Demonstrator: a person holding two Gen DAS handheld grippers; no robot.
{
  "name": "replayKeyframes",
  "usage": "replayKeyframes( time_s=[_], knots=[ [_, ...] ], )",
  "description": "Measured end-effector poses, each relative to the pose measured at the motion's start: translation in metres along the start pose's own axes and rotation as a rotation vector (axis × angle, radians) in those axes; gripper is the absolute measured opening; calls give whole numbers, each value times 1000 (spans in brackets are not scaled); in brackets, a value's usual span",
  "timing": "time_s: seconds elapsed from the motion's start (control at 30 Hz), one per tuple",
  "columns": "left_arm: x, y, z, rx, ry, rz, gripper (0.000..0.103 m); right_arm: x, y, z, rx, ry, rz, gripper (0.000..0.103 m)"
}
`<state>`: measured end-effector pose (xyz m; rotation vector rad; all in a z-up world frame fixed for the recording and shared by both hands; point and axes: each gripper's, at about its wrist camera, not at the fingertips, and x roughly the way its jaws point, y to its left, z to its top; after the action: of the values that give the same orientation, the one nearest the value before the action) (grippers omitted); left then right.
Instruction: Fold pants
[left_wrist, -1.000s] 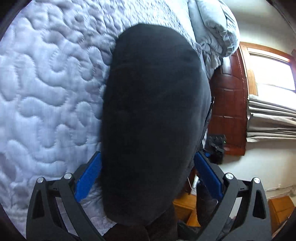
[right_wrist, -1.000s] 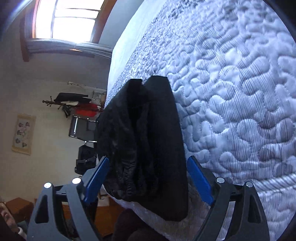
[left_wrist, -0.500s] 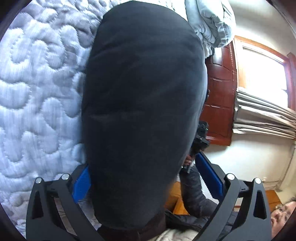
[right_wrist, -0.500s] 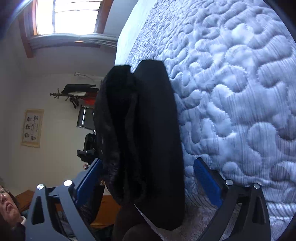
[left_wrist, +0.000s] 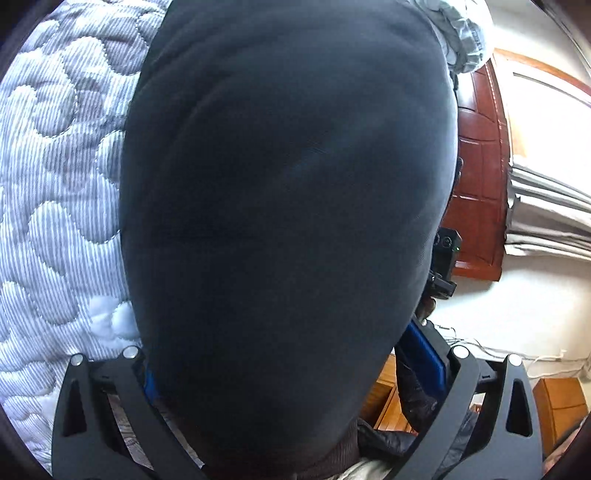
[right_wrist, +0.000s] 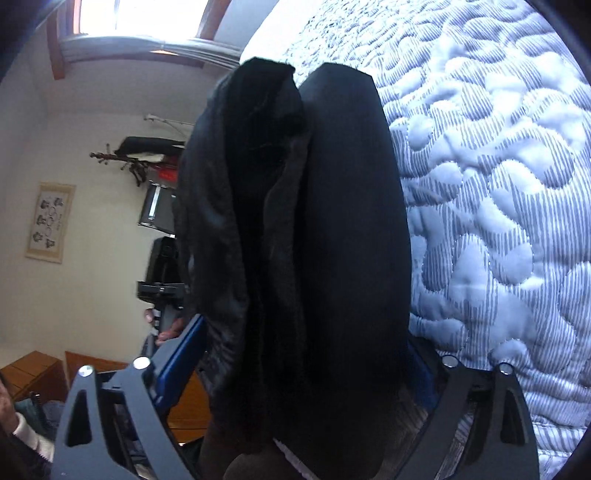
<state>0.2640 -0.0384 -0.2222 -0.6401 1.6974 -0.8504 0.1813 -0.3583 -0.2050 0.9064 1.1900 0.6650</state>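
Black pants (left_wrist: 288, 221) fill the frame centre, lying between both wide-apart tongs, left tongs (left_wrist: 291, 365) and right tongs (right_wrist: 295, 362), over the quilted bed (right_wrist: 498, 221).

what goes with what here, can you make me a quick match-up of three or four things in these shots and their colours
Things:
1. pants
2. quilt
3. headboard
4. finger pads

Colours:
a. blue
b. reddish-brown wood
c. black
d. pale grey-white, stitched

Pairs: 1-c, 2-d, 3-b, 4-a
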Motion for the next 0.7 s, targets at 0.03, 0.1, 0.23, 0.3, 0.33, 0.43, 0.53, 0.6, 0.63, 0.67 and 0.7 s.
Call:
replayKeyframes(
  time_s=[0.03, 0.1, 0.23, 0.3, 0.33, 0.43, 0.53, 0.6, 0.63, 0.67, 0.7],
  knots=[
    [1, -2, 0, -5, -7, 0, 99, -1, 1, 0, 1, -2, -3, 86],
    [1, -5, -2, -6, -23, 7, 99, -5, 5, -5, 10, -15, -5, 77],
    [-6, -11, -5, 11, -55, 28, 81, -14, 14, -11, -30, -55, 5, 56],
    [-11, -15, -7, 29, -67, -18, 67, -18, 26, -12, -57, -74, -10, 52],
    [-13, -16, -8, 34, -70, -38, 59, -19, 31, -13, -66, -80, -15, 50],
    [-14, -18, -8, 35, -83, -47, 53, -24, 45, -14, -88, -97, -18, 48],
    [-15, -23, -9, 59, -105, -68, 45, -29, 58, -15, -109, -110, -30, 48],
    [-13, -29, -11, 75, -119, -84, 42, -33, 69, -14, -123, -121, -33, 47],
    [-13, -32, -12, 82, -123, -91, 40, -35, 75, -13, -132, -127, -34, 47],
    [-13, -33, -12, 86, -127, -98, 39, -37, 78, -12, -141, -132, -36, 47],
    [-13, -35, -12, 89, -134, -108, 39, -40, 85, -11, -154, -138, -41, 47]
  ],
)
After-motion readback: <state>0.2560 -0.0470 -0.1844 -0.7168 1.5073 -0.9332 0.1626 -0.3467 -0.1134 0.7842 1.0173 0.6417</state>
